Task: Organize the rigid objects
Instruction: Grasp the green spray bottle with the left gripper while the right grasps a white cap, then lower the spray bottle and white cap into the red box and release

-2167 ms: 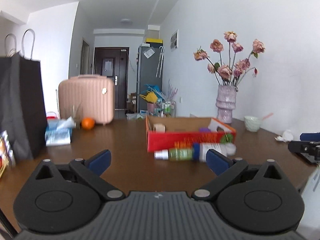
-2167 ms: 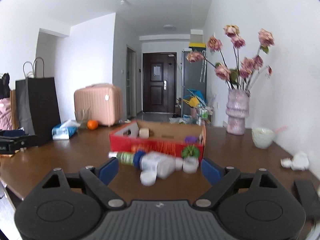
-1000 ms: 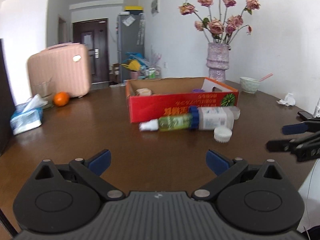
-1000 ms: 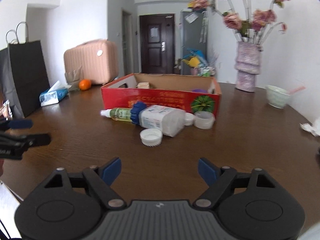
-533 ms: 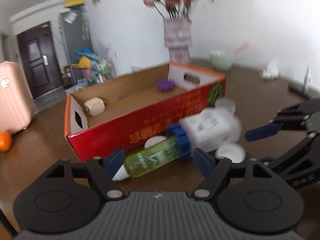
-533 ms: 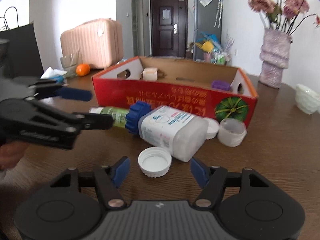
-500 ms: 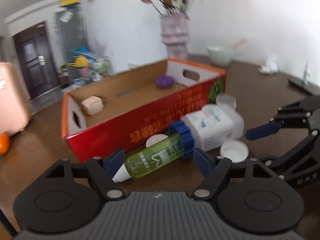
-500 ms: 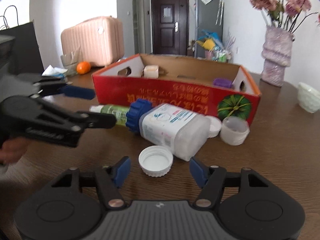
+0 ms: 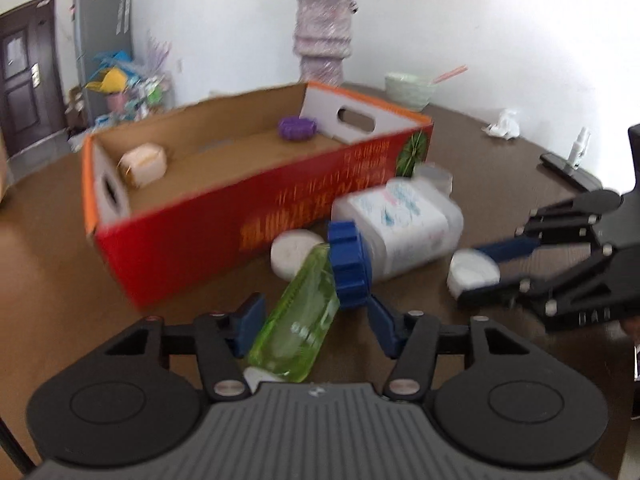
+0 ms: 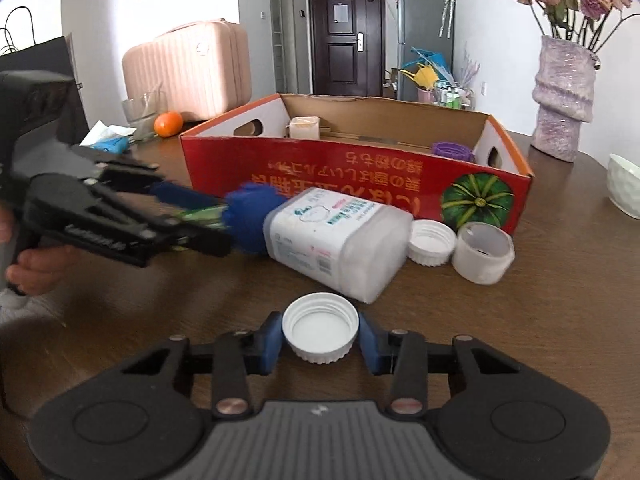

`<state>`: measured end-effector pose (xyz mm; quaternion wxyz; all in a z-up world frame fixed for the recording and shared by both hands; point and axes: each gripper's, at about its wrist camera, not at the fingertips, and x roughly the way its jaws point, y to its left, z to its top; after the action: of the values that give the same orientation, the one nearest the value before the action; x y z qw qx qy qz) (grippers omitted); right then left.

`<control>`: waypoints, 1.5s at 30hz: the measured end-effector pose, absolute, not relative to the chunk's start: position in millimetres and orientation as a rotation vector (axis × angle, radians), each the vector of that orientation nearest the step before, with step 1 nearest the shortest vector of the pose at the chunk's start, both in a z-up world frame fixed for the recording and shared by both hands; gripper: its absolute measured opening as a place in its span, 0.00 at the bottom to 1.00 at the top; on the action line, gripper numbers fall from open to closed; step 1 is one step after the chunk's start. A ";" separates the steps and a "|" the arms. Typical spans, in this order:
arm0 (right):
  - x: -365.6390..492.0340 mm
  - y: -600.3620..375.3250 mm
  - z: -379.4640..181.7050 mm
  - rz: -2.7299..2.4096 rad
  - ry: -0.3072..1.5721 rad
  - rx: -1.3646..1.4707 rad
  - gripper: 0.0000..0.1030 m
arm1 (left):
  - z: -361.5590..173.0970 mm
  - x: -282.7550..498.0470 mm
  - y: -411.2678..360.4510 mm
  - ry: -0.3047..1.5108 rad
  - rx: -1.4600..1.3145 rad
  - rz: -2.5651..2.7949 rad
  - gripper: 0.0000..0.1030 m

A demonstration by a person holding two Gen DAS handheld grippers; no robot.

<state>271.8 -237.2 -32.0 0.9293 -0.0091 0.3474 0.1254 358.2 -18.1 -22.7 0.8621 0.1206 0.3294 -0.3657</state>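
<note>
We see the brown table (image 10: pixel 560 300) under both claws. Ahead of both sits the red cardboard box (image 9: pixel 224 232), open-topped, with a purple ridged piece (image 9: pixel 298 127) at its right end and a small tan block (image 9: pixel 143 164) at its left end, seen from the left wrist view. Just in front of the box, ahead of the right gripper (image 10: pixel 320 334) and right of the left gripper (image 9: pixel 316 318), lies the white jar (image 10: pixel 340 236) on its side, blue lid (image 9: pixel 348 264) toward the left claw.

The green bottle (image 9: pixel 298 316) lies between the left jaws, neck end back toward the camera, its far end touching the blue lid. The left jaws have just been closing and stand narrow around the bottle; the left pad looks against it, but on the right we cannot tell contact, the frame is blurred.

The right jaws have also just been closing: the white cap (image 10: pixel 320 334), open side up, sits on the table between the blue pads, both pads at its rim. Whether they actually press on it we cannot tell.

Beyond the right claw, right of the jar, a translucent cup (image 10: pixel 484 252) and a second white cap (image 10: pixel 432 242) lie touching against the box front. A flat white disc (image 9: pixel 294 252) lies between bottle and box, ahead of the left claw.
</note>
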 end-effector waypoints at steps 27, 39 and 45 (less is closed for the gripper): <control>222.4 -239.4 -24.2 0.233 0.689 -0.044 0.38 | -23.0 275.5 13.6 0.643 -0.050 -0.350 0.30; 233.5 -262.4 16.3 0.212 0.532 -0.013 0.38 | 38.7 262.8 16.7 0.449 -0.066 -0.357 0.30; 259.2 -283.0 35.5 0.223 0.492 0.021 0.38 | 70.3 295.5 16.8 0.397 -0.069 -0.406 0.30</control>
<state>259.2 -283.0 35.5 0.9637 0.0105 0.2430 0.1102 295.5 16.8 70.3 0.9594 -0.0339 0.1957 -0.2002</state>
